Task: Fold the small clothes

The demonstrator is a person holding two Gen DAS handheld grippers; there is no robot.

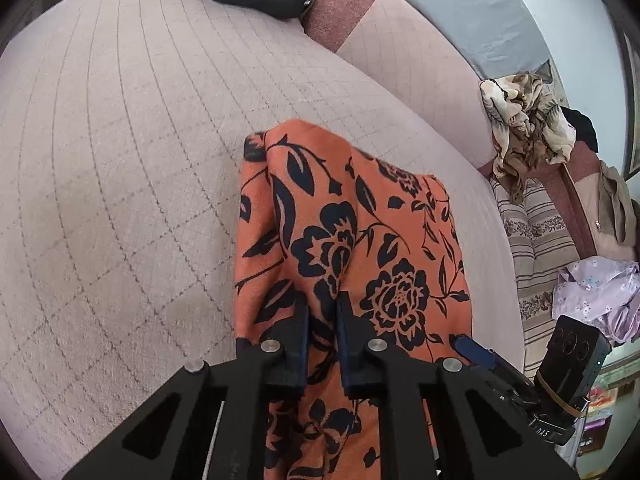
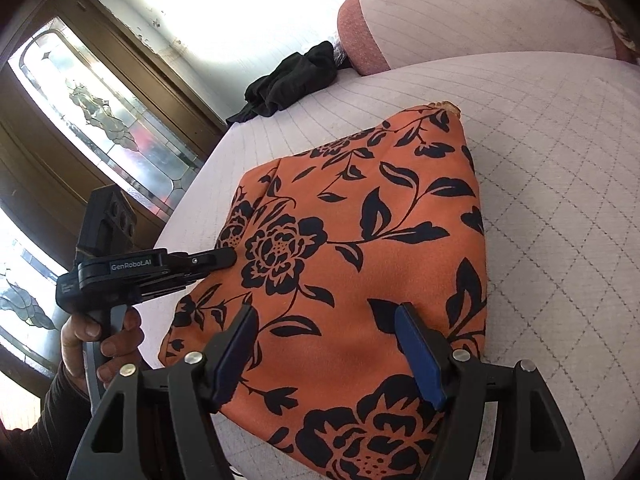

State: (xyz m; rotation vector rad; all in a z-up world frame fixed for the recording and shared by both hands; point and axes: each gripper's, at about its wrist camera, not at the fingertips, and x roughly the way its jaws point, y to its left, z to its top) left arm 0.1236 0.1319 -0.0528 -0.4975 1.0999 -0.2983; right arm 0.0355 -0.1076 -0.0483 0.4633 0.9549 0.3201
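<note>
A quilted pink sofa seat (image 1: 120, 152) fills most of both views. A black garment (image 2: 296, 78) is bunched near a reddish armrest (image 1: 340, 8). A beige patterned cloth (image 1: 524, 132) is heaped on the sofa's far edge, with a lilac flowered cloth (image 1: 596, 292) seen below it. A glass-panelled wooden door (image 2: 100, 120) stands behind.

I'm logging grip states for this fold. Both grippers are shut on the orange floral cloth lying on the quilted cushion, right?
Not quite. Only the left gripper is shut on the orange floral cloth. The right gripper is open: the right wrist view shows its blue pads spread wide apart above the cloth, gripping nothing. The cloth does lie on the quilted cushion.
</note>
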